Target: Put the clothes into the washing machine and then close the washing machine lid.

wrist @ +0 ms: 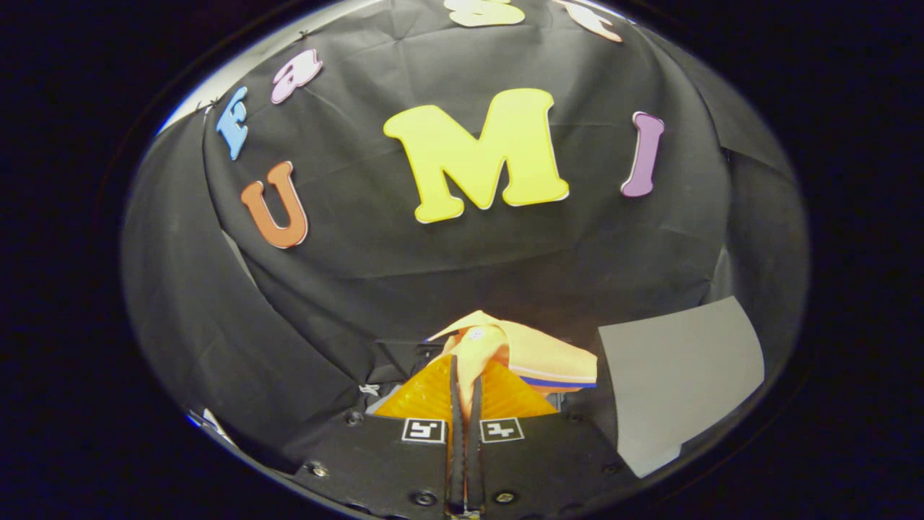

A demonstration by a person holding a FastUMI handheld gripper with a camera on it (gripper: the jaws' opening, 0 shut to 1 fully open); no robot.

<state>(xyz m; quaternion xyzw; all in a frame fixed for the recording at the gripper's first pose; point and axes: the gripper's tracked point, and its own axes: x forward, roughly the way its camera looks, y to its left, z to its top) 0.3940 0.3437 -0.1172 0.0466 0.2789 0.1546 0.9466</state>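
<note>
Both fingers of the gripper (465, 375) are pinched nearly together on a yellow garment (520, 350), holding it lifted in front of the black cloth wall (447, 267). Fabric is squeezed in the narrow slit between them and bunches just ahead, a blue-striped hem trailing right. Gripper points level at the wall; a grey panel (678, 375) sits right of the cloth.

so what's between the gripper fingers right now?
In the gripper view, a fold of the yellow garment is pinched between the fingers of the gripper. The rest of it bunches just ahead of them, beside a grey panel.
</note>
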